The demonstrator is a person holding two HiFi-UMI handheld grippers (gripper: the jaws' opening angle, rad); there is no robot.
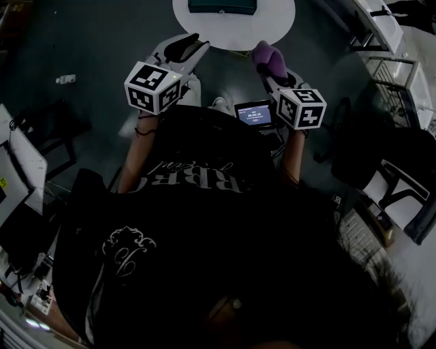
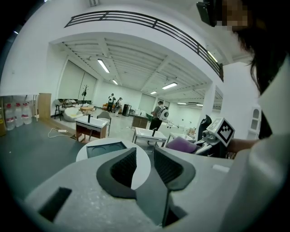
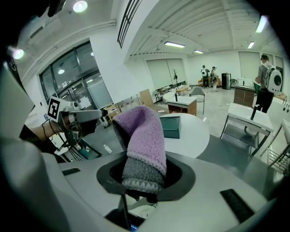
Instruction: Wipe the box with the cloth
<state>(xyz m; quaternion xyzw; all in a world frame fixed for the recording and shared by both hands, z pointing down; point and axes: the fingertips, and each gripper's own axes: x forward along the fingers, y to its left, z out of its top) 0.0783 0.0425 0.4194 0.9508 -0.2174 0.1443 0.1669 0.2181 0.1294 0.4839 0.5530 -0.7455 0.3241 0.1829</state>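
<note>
A dark teal box (image 1: 223, 6) lies on a round white table (image 1: 272, 27) at the top of the head view, ahead of both grippers; it also shows as the box (image 3: 172, 126) in the right gripper view and the box (image 2: 107, 148) in the left gripper view. My right gripper (image 3: 144, 174) is shut on a purple and grey cloth (image 3: 141, 140), which stands up out of the jaws. In the head view the cloth (image 1: 269, 58) hangs short of the table's edge. My left gripper (image 2: 144, 166) is open and holds nothing, raised short of the table.
A small screen (image 1: 255, 114) sits between my arms. An office chair (image 1: 388, 177) stands at the right, a desk (image 1: 17, 177) with cables at the left. Other white tables (image 2: 147, 134) and several people stand far off in the hall.
</note>
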